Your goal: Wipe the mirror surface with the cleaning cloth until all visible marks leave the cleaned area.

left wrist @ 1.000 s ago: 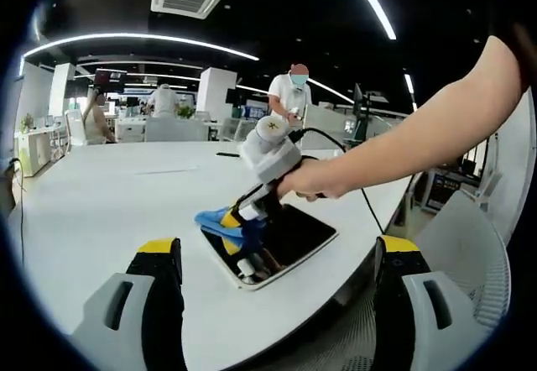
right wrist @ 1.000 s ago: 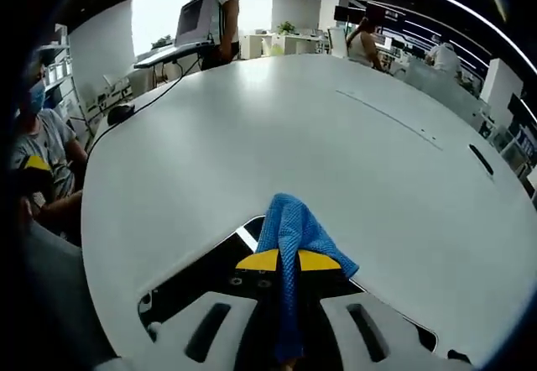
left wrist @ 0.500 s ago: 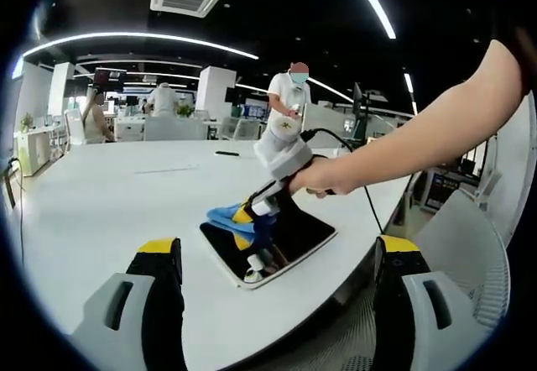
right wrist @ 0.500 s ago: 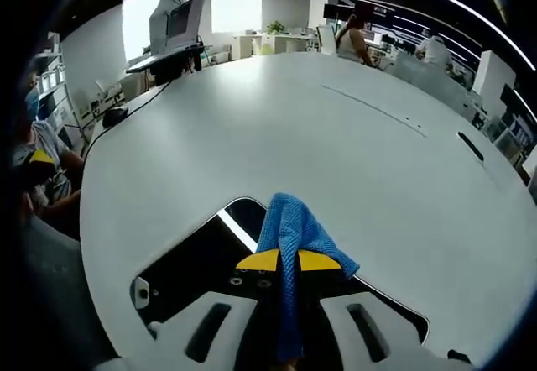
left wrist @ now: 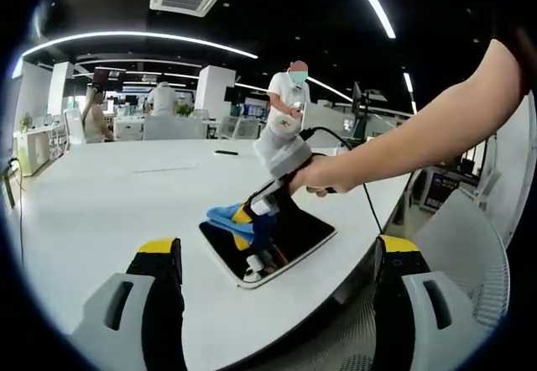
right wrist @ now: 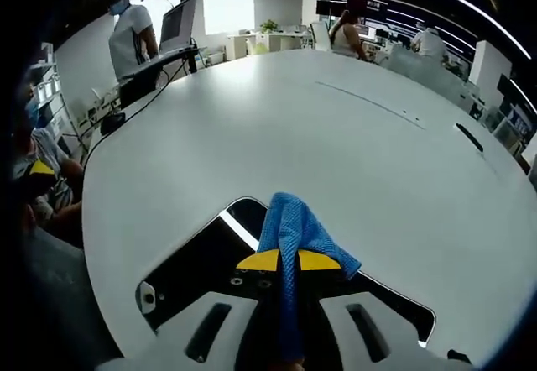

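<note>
Mirror position: the dark rectangular white-framed mirror point(left wrist: 270, 239) lies flat near the edge of the large white oval table point(left wrist: 92, 195). Right gripper point(right wrist: 288, 261) has its yellow-tipped jaws closed on the blue microfibre cleaning cloth point(right wrist: 294, 230), which is pressed onto the mirror surface. Left gripper point(left wrist: 279, 249) is held back from the mirror with jaws spread wide, gripping nothing; no legible writing is visible.

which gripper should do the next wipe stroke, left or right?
Right. The right gripper is shut on the blue cleaning cloth and sits over the mirror. The left gripper is open, holds nothing, and hangs back near the table edge.
</note>
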